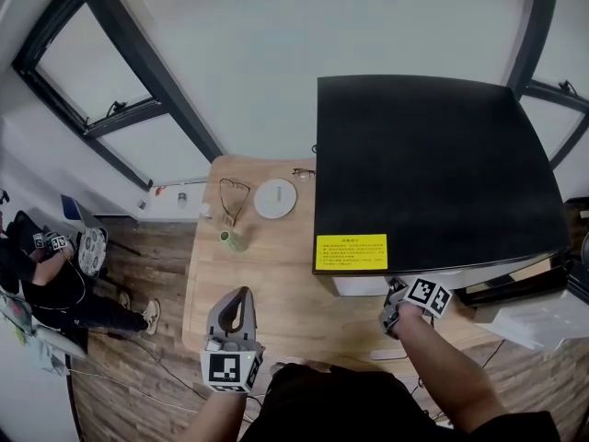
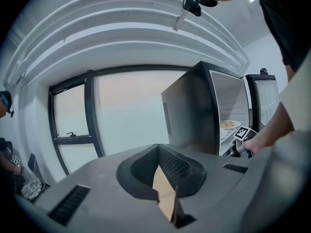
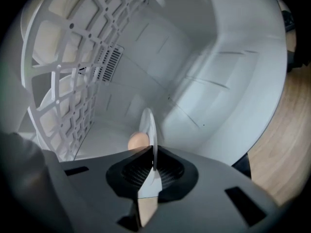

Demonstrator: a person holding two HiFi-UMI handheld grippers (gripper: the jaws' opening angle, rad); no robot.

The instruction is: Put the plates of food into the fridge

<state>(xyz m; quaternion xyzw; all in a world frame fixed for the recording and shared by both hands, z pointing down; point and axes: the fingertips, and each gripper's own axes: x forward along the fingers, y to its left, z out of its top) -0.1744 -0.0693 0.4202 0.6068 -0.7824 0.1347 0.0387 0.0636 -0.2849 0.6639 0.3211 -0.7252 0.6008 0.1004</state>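
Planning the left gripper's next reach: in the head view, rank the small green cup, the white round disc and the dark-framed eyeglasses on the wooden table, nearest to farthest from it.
1. Small green cup, just ahead of the left gripper.
2. White round disc, mid-table.
3. Dark-framed eyeglasses, at the far edge.

field notes: grey left gripper [image 1: 241, 295], grey right gripper [image 1: 398, 309]; black-and-white square-marker cube on each; wearer in black top.

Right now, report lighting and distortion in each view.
Head view: fisheye bows the window frames; fridge top reads flat black. Left gripper view: bright window backlights the fridge, corners dark. Right gripper view: fridge interior evenly lit, plate edge-on, rim vignetted.
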